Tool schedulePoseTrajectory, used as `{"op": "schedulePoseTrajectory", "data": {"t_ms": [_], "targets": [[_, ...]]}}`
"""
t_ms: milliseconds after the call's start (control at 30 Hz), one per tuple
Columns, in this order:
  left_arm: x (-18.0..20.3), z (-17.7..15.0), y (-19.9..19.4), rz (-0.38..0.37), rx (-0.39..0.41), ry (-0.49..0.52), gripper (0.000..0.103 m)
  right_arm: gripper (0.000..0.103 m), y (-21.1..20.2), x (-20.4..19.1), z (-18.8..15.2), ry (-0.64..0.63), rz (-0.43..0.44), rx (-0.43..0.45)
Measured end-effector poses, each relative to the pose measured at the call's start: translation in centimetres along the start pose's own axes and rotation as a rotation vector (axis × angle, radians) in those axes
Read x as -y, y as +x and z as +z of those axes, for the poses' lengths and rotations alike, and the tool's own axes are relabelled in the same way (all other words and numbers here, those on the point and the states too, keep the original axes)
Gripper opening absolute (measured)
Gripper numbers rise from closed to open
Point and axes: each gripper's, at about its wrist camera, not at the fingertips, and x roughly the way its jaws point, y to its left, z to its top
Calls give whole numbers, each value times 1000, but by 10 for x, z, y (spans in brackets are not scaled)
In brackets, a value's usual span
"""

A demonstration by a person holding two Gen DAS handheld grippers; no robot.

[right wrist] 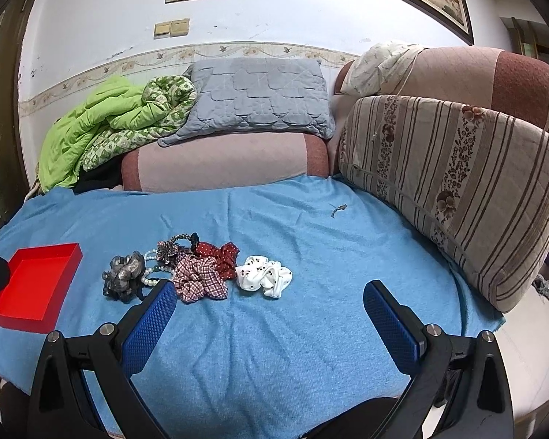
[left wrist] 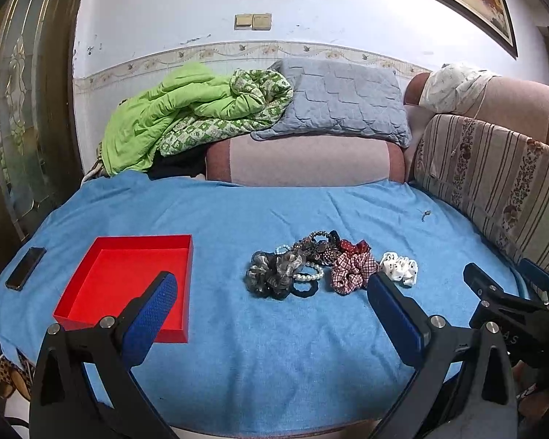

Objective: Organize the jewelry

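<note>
We've got both sets of jaws spread wide w/ nothing between them: left gripper (left wrist: 271,285) hangs over the blue cloth (left wrist: 274,347) between tray and pile, right gripper (right wrist: 269,291) hovers just short of the pile's near right side. Right beyond the fingers lies the jewelry heap: white dotted scrunchie (right wrist: 264,276) at the right end, plaid scrunchie (right wrist: 200,282) beside it, red dotted scrunchie (right wrist: 219,256) behind, grey scrunchie (left wrist: 271,278) at the left, a pearl bracelet (left wrist: 309,275) and a black hair tie (left wrist: 303,289) tucked in between, plus a beaded tangle at the back we can't sort out. All touching or overlapping. Off to the left sits the red tray (left wrist: 181,285), nothing in it, a phone (left wrist: 25,267) beyond that. So we judge it's the very start, approach step, no item moved yet. Next move prob. calls for picking an edge piece, e.g. the white one, closing on its bulk w/o snagging neighbours, then carrying it over to the tray
</note>
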Motion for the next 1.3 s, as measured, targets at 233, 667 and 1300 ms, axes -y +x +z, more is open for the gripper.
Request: {"op": "schedulePoseTrajectory", "data": {"t_ms": [233, 667, 1300], "targets": [[6, -4, 12, 9, -28, 7, 103, 103, 9, 3, -6, 9, 2, -24], [11, -11, 46, 5, -125, 14, 103, 103, 36, 9, -16, 23, 7, -91], [7, -24, 98, 9, -250, -3, 103, 103, 77, 17, -32, 31, 3, -199]]}}
